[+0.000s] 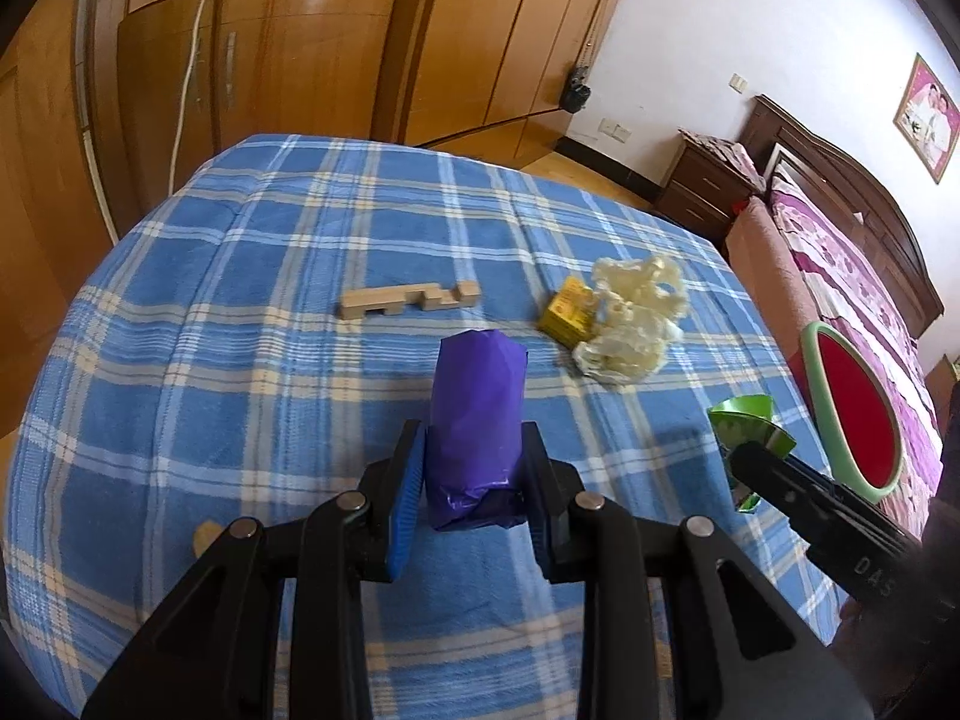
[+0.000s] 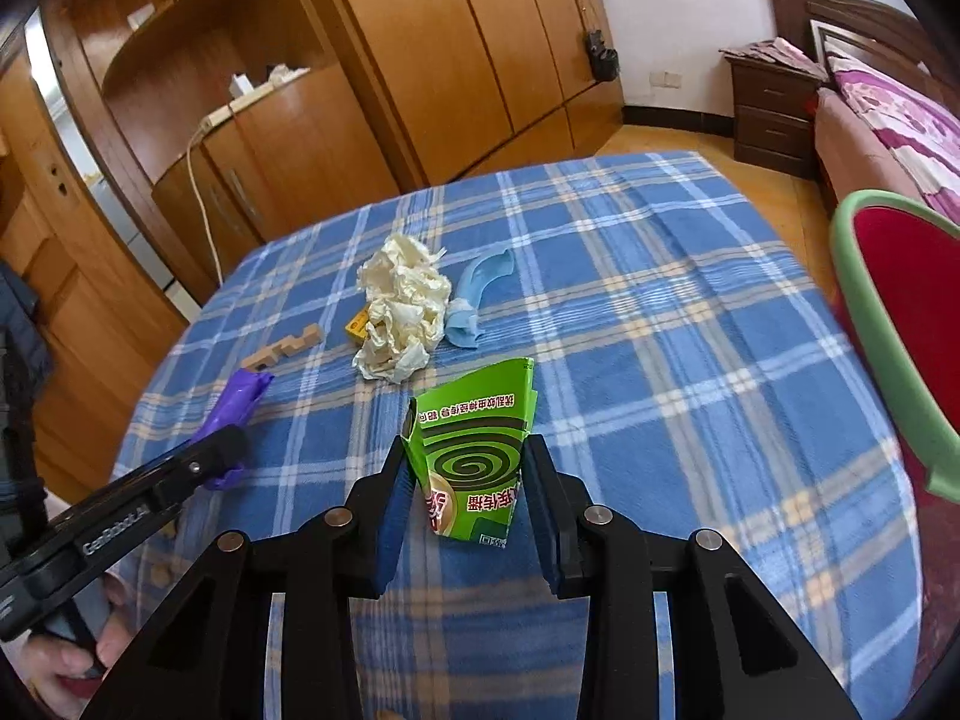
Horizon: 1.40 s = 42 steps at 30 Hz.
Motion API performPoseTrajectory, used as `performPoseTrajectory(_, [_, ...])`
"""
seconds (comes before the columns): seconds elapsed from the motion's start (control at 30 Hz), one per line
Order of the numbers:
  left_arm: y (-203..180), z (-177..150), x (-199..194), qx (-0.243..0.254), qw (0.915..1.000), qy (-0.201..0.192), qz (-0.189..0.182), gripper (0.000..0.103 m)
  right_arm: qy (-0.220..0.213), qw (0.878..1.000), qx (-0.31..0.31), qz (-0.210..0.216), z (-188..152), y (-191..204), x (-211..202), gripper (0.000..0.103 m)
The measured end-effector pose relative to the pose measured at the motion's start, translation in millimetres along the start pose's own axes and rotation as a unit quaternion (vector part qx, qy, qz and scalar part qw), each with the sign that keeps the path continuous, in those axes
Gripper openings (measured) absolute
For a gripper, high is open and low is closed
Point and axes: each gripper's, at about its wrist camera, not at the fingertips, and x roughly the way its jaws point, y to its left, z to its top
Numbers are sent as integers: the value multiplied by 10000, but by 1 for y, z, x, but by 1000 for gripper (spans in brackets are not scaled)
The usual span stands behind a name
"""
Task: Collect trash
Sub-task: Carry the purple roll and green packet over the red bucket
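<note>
My left gripper (image 1: 474, 438) is shut on a purple plastic roll (image 1: 480, 402), held just above the blue plaid cloth (image 1: 240, 360). In the right wrist view that roll (image 2: 240, 399) sticks out of the left gripper (image 2: 228, 444) at the left. A torn green carton (image 2: 480, 414) with a spiral print is clamped upright in my right gripper (image 2: 468, 450). The left wrist view shows the same carton (image 1: 744, 420) at its right edge. Farther back lie a crumpled cream wad (image 2: 402, 312), a small yellow box (image 2: 358, 324) and a light blue scrap (image 2: 480, 294).
A red bin with a green rim (image 2: 864, 312) stands off the table's right side. A notched wooden block (image 1: 408, 300) lies near the middle of the cloth. Wooden wardrobes stand behind the table, with a bed and nightstand at the far right.
</note>
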Motion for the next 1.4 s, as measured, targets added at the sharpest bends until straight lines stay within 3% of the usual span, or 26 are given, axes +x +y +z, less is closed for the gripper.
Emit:
performPoseTrajectory(0.63, [-62,-1,-6,520,9977,80,-429,31,-493,9960,455,-583,-7,-52,-65,36])
performPoseTrajectory(1.4, [-157,8,6,1301,9883,275,-743,31,-1005,9842,914,-1132,-6,-123,-110,36])
